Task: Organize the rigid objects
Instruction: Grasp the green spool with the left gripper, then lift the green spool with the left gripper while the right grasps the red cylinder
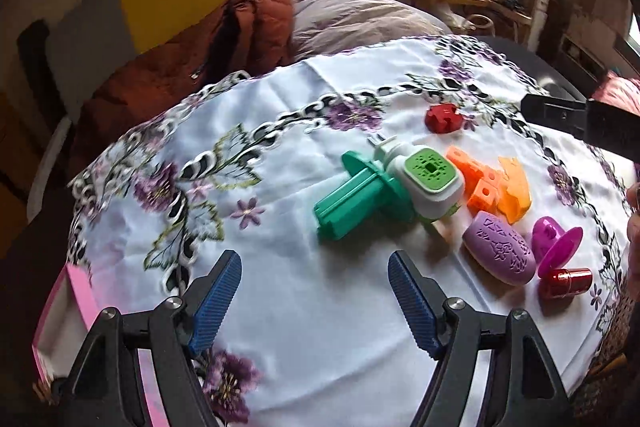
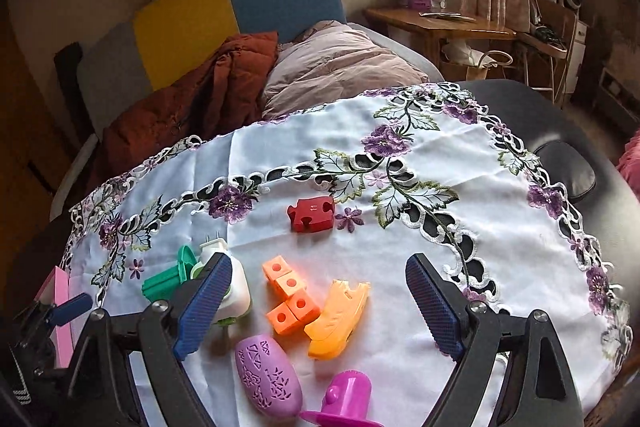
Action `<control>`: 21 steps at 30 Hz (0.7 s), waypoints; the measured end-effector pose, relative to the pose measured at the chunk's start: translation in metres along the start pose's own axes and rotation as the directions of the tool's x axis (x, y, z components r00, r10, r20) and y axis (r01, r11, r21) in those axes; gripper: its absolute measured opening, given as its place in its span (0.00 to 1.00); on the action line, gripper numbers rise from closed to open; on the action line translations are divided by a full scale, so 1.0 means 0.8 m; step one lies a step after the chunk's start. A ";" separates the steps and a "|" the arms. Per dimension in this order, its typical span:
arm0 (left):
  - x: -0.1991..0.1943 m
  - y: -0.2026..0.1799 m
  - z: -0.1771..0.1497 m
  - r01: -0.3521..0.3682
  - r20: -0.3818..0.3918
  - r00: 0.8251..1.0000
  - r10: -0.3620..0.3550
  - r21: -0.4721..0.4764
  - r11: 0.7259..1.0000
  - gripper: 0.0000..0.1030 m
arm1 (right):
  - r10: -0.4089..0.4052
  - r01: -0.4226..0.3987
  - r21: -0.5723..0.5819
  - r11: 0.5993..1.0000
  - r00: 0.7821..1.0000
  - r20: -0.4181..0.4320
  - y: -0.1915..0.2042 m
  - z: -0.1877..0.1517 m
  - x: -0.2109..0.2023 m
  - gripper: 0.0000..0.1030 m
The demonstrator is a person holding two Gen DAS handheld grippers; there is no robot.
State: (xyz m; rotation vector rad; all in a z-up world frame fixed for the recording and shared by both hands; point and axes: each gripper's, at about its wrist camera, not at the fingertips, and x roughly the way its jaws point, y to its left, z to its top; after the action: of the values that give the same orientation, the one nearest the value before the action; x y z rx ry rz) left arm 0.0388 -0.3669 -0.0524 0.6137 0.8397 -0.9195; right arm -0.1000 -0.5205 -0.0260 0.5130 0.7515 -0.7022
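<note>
Both grippers hovered with jaws spread wide and nothing between them. From the left wrist view, the left gripper (image 1: 315, 267) hung over a bare stretch of the white embroidered tablecloth (image 1: 280, 307) covering the table, with the toys lying ahead and to its right. Nearest its fingers lay a green spool-like piece (image 1: 352, 203), touching a white plug-in unit with a green perforated face (image 1: 430, 179). Just beside that sat orange linked cubes (image 1: 476, 175) and an orange shoe-shaped piece (image 1: 514, 189), the two touching. A red puzzle piece (image 1: 443, 119) rested apart, farther back on the cloth. Closer in lay a lilac oval piece with cut-out patterns (image 1: 500, 253), a magenta stamp-like piece (image 1: 556, 245) and a small shiny red cylinder (image 1: 568, 281), clustered together. A pink box (image 1: 76, 311) stood at the table's left edge.

From the right wrist view, the right gripper (image 2: 319, 275) hovered above the orange cubes and the orange shoe-shaped piece, which lay on the cloth between its open fingers without contact. Its left finger (image 2: 204, 303) partly hid the white unit.
</note>
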 end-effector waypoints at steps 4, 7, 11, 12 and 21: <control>0.025 -0.012 0.022 0.028 -0.022 0.999 -0.027 0.090 0.996 0.75 | 0.004 -0.004 0.011 1.000 1.000 0.000 -0.004 0.001 0.000 0.87; 0.047 -0.017 0.032 0.046 -0.051 0.998 -0.039 0.133 0.990 0.75 | 0.008 -0.008 0.027 1.000 1.000 -0.004 -0.008 0.002 0.002 0.87; 0.075 -0.020 0.035 0.055 -0.068 0.997 -0.044 0.175 0.983 0.70 | 0.010 -0.010 0.034 0.999 1.000 -0.012 -0.009 0.003 0.005 0.87; 0.082 -0.018 0.035 0.065 -0.075 0.996 -0.053 0.162 0.985 0.54 | 0.008 -0.007 0.034 0.999 1.000 -0.010 -0.009 0.003 0.005 0.87; 0.069 0.002 -0.006 0.122 -0.051 0.991 -0.124 -0.029 0.992 0.28 | 0.007 -0.011 0.152 0.988 1.000 0.029 -0.040 0.010 -0.003 0.87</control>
State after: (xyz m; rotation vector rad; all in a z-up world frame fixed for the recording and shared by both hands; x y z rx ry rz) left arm 0.0572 -0.3864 -0.1008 0.5703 0.9434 -1.0061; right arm -0.1208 -0.5458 -0.0248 0.6438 0.6719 -0.7609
